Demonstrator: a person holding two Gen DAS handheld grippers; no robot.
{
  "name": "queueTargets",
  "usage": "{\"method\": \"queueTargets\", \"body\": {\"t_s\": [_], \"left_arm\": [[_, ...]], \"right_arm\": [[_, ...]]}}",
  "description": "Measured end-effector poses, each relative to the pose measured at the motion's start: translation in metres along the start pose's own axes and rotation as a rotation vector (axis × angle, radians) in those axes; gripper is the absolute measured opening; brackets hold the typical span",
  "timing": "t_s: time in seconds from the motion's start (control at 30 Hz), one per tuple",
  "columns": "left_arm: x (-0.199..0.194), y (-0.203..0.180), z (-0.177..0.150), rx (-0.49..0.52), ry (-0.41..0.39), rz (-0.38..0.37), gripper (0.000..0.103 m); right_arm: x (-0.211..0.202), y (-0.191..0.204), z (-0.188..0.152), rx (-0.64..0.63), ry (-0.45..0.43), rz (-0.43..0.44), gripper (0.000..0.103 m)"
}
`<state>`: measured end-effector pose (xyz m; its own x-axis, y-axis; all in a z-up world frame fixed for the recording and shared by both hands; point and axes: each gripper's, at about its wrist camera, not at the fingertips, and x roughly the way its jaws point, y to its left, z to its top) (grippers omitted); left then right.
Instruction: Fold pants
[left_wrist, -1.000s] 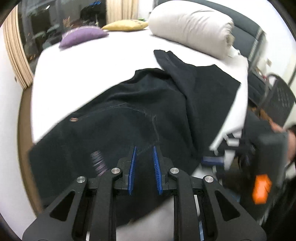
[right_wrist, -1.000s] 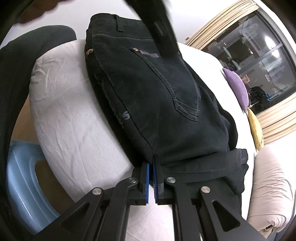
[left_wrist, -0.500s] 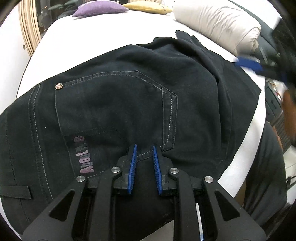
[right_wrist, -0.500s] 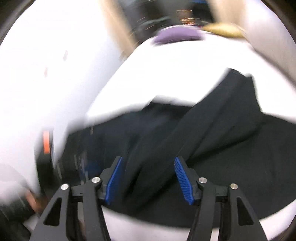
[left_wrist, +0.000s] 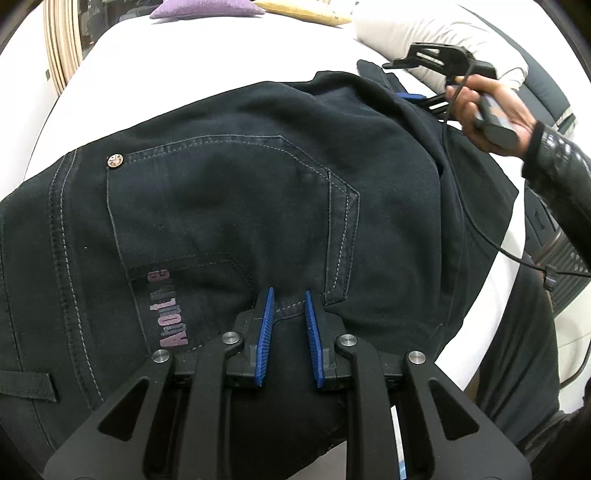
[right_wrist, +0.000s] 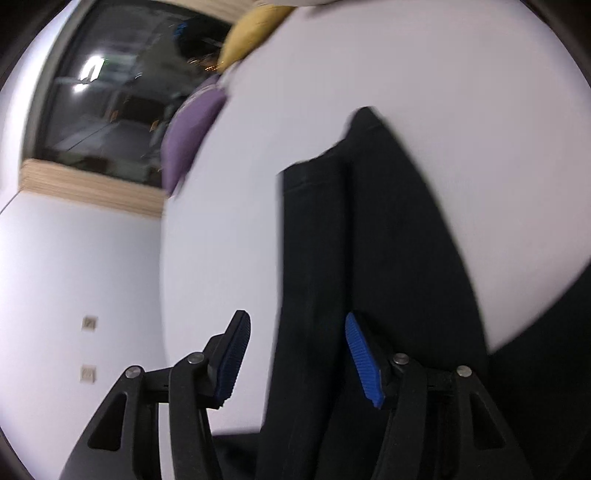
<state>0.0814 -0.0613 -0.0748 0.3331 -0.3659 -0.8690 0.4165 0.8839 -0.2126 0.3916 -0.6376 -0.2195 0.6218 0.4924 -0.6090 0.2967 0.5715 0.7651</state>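
your left gripper (left_wrist: 289, 295) sits low over the seat of the black pants (left_wrist: 229, 206), its blue pads nearly pressed together with a small tuck of denim pinched between them, just beside the lower corner of the back pocket (left_wrist: 236, 199). only this view shows the pocket stitching, the rivet (left_wrist: 115, 161) and the faded lettering (left_wrist: 164, 308), and only here do you see your right hand (left_wrist: 491, 107) holding the other tool out over the leg end, a cable (left_wrist: 480, 229) trailing down from it. the pants lie spread across the white bed (left_wrist: 207, 62).

your right gripper (right_wrist: 295, 332) has jaws that have just been closing a little, yet they stand well apart with nothing pressed; a pant leg (right_wrist: 369, 240) runs away between and beyond the pads, blurred. this view alone shows the dark window (right_wrist: 110, 103). the purple cushion (right_wrist: 192, 136) and yellow cushion (right_wrist: 251, 33) appear in both.
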Motion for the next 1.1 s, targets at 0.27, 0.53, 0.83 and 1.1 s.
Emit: {"method": "queueTargets", "body": {"t_s": [0.27,0.53,0.83,1.1], "left_arm": [[0.004,0.003,0.004,-0.007,0.016,-0.008,0.017],[0.006,-0.003,0.006,0.012,0.028,0.016,0.017],[0.006,-0.007,0.004,0.001,0.022,0.015,0.017],[0.005,-0.002,0.004,-0.028,0.023,0.008,0.017]], "right_arm": [[0.017,-0.013,0.028,0.103,-0.012,0.096,0.033],[-0.031,-0.006,0.024,-0.026,-0.099,0.133,0.005],[-0.245,-0.080,-0.018,-0.011,-0.421,0.092,0.005],[-0.288,-0.211,-0.076,0.208,-0.425,-0.172,0.005]]}}
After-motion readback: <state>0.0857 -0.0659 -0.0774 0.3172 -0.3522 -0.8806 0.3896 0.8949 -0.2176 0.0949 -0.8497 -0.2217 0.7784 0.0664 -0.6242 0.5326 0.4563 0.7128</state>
